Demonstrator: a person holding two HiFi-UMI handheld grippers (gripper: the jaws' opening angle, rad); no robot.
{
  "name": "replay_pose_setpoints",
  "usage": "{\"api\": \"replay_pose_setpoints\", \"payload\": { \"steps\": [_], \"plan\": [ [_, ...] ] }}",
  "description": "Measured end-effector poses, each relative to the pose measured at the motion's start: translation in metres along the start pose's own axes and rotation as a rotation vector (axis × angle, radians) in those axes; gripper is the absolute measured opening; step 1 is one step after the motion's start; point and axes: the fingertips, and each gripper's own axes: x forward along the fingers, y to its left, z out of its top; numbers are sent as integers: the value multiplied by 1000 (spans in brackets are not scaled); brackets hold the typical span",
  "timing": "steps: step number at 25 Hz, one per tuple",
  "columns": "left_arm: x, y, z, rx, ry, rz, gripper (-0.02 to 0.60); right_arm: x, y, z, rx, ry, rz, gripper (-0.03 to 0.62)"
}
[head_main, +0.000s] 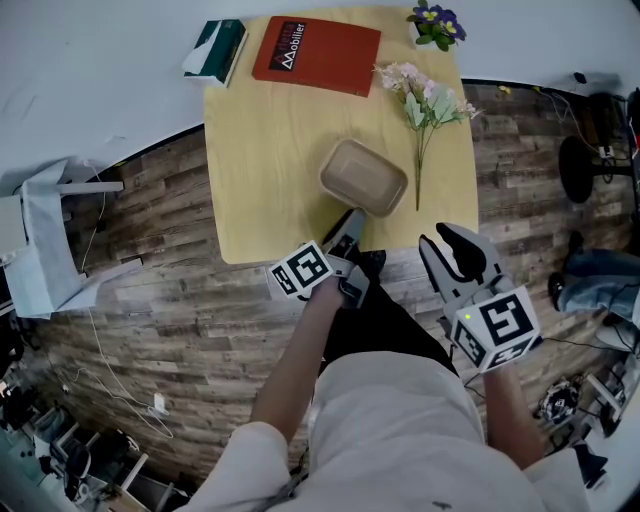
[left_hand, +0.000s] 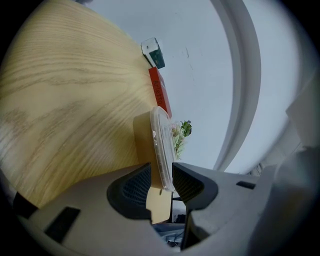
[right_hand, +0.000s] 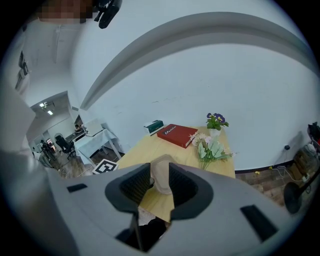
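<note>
A tan lidded food container (head_main: 363, 177) sits near the front edge of the light wooden table (head_main: 262, 150). My left gripper (head_main: 347, 230) reaches it from the near side. In the left gripper view the container (left_hand: 146, 142) and its clear lid (left_hand: 162, 145) stand edge-on between the jaws, and the left gripper (left_hand: 161, 181) is shut on that rim. My right gripper (head_main: 455, 250) hangs off the table's front right corner, open and holding nothing. Through the right gripper (right_hand: 160, 182) the container (right_hand: 161, 171) shows farther off.
At the table's back lie a red book (head_main: 316, 53), a green box (head_main: 215, 50) and a small pot of purple flowers (head_main: 436, 24). A flower sprig (head_main: 425, 100) lies right of the container. A white side table (head_main: 50, 230) stands on the wood floor at left.
</note>
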Motion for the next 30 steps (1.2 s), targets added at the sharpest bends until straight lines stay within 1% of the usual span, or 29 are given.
{"api": "replay_pose_setpoints", "payload": {
  "steps": [8, 10, 13, 21, 30],
  "plan": [
    [3, 2, -2, -36, -9, 12, 112, 0, -3, -5, 16, 8, 6, 121],
    [4, 1, -2, -53, -17, 15, 84, 1, -4, -6, 18, 10, 6, 121],
    [4, -1, -2, -70, -26, 8, 63, 2, -4, -7, 22, 10, 9, 120],
    [6, 0, -3, -87, -17, 11, 56, 2, -5, -4, 26, 1, 13, 120],
    [3, -16, 2, -114, -32, -17, 54, -2, -7, -2, 34, -14, 9, 118]
  ]
}}
